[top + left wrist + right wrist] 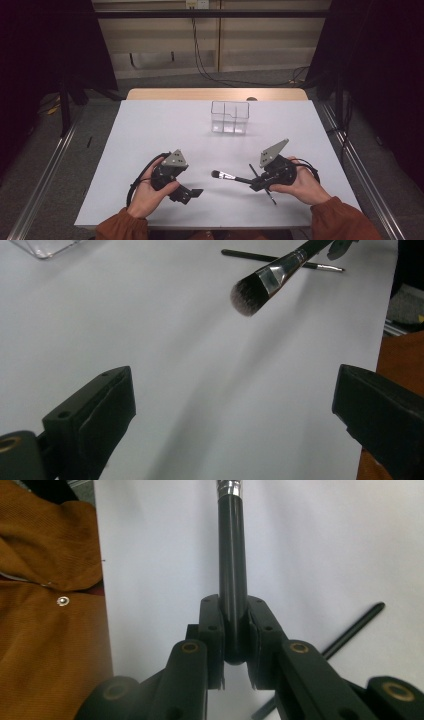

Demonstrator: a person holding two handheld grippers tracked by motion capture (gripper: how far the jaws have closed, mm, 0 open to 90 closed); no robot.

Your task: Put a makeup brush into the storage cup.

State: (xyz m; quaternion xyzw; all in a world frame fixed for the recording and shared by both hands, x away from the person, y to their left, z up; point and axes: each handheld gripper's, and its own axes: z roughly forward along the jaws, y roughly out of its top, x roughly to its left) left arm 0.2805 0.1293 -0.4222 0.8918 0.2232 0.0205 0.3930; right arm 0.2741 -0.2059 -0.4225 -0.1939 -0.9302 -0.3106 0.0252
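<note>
White tabletop is seen from the high view, with a clear divided organiser set beyond both hands; the makeup brush is clamped by its handle in the right gripper, bristles aimed at the left gripper, whose jaws stand apart and empty. In the left gripper view, the brush head is found ahead, between the spread jaws' lines, a thin brush lying behind it. In the right gripper view, the handle is pinched, its long axis running straight out from the jaws.

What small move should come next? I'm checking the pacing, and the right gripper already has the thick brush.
Probably carry the makeup brush, clamped by its handle in the right gripper, toward the clear organizer at the table's far side; the thin brush lies on the table, and the left gripper is open.
</note>
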